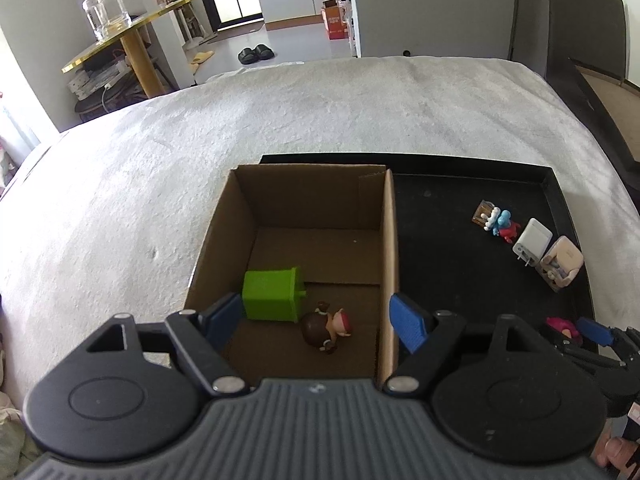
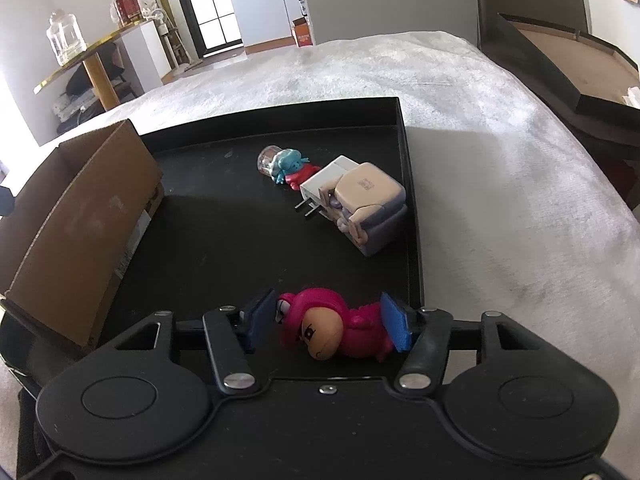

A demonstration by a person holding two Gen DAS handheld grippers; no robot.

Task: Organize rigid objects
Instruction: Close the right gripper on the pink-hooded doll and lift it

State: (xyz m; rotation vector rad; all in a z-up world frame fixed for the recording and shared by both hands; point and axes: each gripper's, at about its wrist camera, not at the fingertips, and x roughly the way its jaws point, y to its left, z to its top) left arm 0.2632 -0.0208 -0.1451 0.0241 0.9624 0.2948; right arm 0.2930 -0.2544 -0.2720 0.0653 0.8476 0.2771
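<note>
Right claw straddles pink figure lying on black tray, pads not yet pressing. Centre on body, squeeze firm, lift clear, carry to cardboard box. Left claw apart, empty, over box.

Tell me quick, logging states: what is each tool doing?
Left tool: open, empty, over the cardboard box.
Right tool: around the pink figure; grip unclear.
</note>
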